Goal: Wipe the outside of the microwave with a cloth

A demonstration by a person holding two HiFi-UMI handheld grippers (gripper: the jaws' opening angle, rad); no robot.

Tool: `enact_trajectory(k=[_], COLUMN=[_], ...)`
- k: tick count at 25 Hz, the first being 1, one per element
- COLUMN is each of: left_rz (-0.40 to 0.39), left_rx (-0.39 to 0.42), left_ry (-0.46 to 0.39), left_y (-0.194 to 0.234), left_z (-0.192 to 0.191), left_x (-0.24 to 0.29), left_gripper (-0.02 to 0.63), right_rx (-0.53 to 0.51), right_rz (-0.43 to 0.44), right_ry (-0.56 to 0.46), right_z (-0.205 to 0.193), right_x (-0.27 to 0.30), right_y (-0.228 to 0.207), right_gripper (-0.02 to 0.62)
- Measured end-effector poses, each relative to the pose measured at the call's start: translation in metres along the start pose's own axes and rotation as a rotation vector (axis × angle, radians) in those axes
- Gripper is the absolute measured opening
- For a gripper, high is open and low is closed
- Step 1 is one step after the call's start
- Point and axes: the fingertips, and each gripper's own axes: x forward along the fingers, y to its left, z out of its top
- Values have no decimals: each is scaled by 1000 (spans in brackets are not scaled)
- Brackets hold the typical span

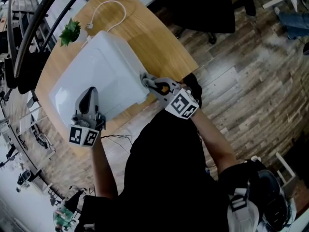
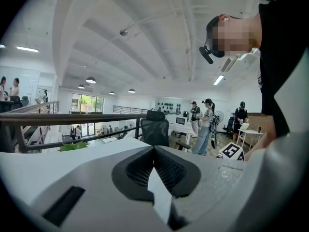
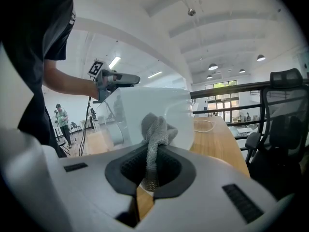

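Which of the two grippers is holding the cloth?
The right gripper: its jaws are shut on a grey cloth by the white microwave. The left gripper has its jaws together with nothing between them.

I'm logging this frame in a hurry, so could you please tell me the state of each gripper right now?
Left gripper: shut, nothing between its jaws.
Right gripper: shut on the grey cloth, at the microwave.

Bright ceiling lights [image 2: 90, 80] overhead, daylight from windows [image 2: 87, 103], dim head view, fisheye-warped gripper views, dark corners
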Motion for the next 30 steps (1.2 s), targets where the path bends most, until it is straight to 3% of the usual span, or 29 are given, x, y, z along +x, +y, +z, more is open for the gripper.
enact_trajectory(k=[14, 30], left_rz=[-2, -3], left_rx=[1, -1], left_ry=[0, -3], left_y=[0, 0], left_z=[1, 1], left_x=[1, 0], left_gripper=[2, 2], right_rx=[44, 53], right_rz=[17, 41], right_ry=[78, 120], right_z=[-43, -64], right_x=[12, 22], right_y=[-4, -9], right_gripper=[16, 17])
